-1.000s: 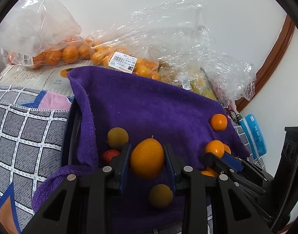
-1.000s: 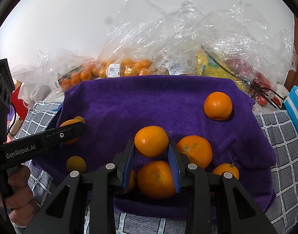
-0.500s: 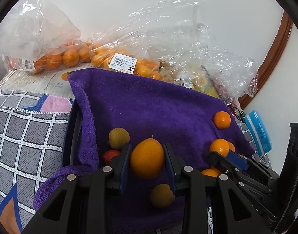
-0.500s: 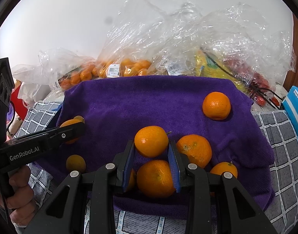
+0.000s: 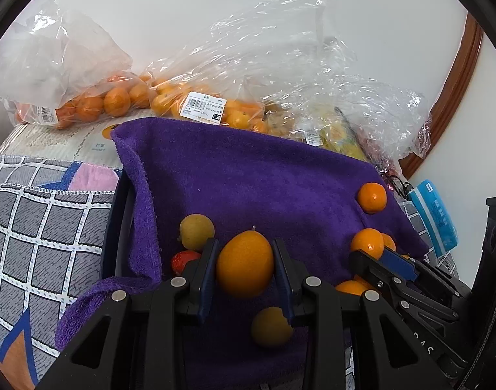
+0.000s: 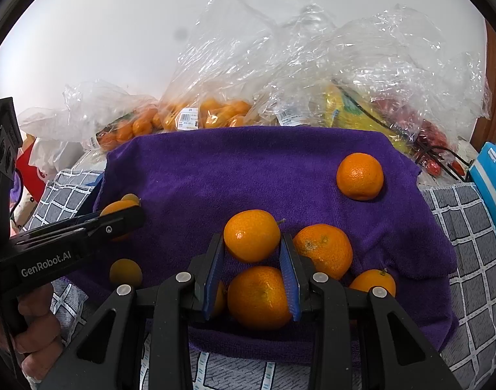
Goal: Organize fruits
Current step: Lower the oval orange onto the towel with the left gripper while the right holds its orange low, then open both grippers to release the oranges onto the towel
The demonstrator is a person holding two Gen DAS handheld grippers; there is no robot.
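Observation:
My left gripper (image 5: 244, 268) is shut on an oval orange fruit (image 5: 244, 264), held above a purple towel (image 5: 248, 182). Two yellowish fruits (image 5: 196, 231) (image 5: 270, 326) and a red fruit (image 5: 183, 260) lie on the towel beside and under the fingers. My right gripper (image 6: 252, 260) is shut on a round mandarin (image 6: 252, 235) over the towel (image 6: 248, 175). Beneath and beside the right gripper lie more mandarins (image 6: 259, 297) (image 6: 324, 250) (image 6: 373, 281); one mandarin (image 6: 360, 176) sits alone at the far right. The left gripper also shows at the left of the right wrist view, held by a hand (image 6: 36, 325).
Clear plastic bags of oranges (image 5: 118, 100) (image 6: 209, 113) and a bag with yellow packaging (image 6: 352, 110) pile along the white wall behind the towel. A grey checked cloth (image 5: 36, 214) lies around the towel. A blue packet (image 5: 435, 217) sits at the right edge.

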